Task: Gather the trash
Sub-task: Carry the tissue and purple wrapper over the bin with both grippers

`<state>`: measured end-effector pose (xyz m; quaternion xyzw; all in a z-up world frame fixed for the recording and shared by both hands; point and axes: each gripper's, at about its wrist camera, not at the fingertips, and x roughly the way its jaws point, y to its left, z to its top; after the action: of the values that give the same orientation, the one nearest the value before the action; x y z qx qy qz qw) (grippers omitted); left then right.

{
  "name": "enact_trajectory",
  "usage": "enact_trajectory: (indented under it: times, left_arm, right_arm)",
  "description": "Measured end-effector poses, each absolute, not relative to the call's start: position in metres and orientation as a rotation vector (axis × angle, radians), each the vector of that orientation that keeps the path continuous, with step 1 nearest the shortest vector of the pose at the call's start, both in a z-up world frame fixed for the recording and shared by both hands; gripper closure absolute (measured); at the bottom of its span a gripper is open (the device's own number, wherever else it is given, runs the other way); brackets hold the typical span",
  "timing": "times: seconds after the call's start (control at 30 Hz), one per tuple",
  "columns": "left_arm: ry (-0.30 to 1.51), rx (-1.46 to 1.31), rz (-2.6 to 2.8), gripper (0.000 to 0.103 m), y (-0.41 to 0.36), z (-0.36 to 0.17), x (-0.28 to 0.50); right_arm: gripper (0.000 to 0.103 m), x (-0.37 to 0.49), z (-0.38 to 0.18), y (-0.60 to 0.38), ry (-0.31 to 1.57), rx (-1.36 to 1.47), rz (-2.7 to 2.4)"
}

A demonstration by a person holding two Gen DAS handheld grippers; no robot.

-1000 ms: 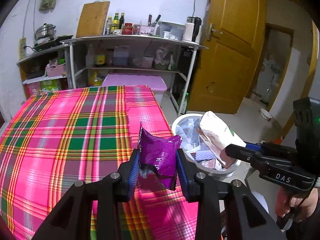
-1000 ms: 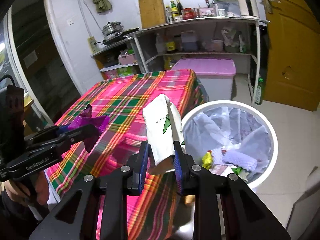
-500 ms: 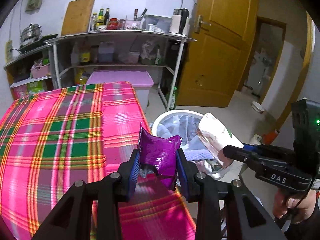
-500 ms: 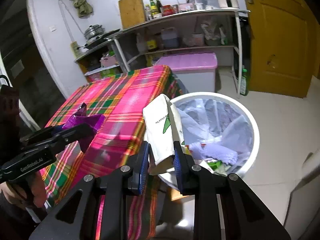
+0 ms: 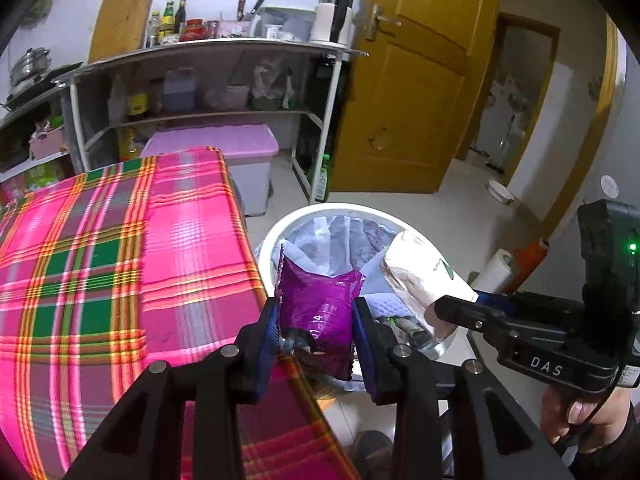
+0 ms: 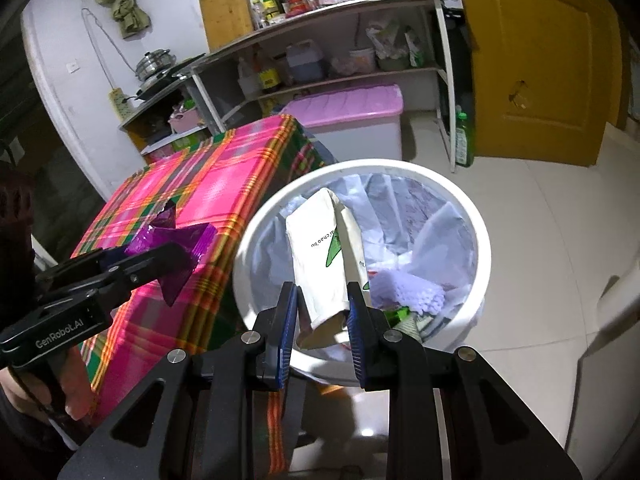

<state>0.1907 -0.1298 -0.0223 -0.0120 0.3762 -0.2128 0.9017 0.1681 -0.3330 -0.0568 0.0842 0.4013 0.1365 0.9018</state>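
My right gripper [image 6: 322,320] is clamped on the white paper bag [image 6: 320,256], directly above the bin [image 6: 478,264]. My left gripper [image 5: 316,334] pinches the purple wrapper [image 5: 318,300] beside the counter [image 5: 120,260] edge; releasing there, I judge, could drop it outside the rim.

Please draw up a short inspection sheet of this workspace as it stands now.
Surface: table with pink plaid cloth, nothing seen on the visible part.
Job's things: purple wrapper; white paper bag; white lined bin beside the table, trash inside.
Clutter: shelf rack crowded with bottles and containers; pink-lidded box on the floor.
Grippers: left tongs shut on the wrapper; right tongs shut on the bag, over the bin.
Cables: cord on the wall.
Surroundings: yellow door, tiled floor.
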Motion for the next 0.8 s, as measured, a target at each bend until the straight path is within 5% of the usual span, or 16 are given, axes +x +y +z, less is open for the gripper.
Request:
enact_trajectory:
  times: [0.8]
  left_arm:
    - [0.876,0.007,-0.486,0.058,-0.169,-0.055,0.229]
  right_arm:
    - [0.075,0.179,-0.070,-0.348,0.863,0.197,0.238]
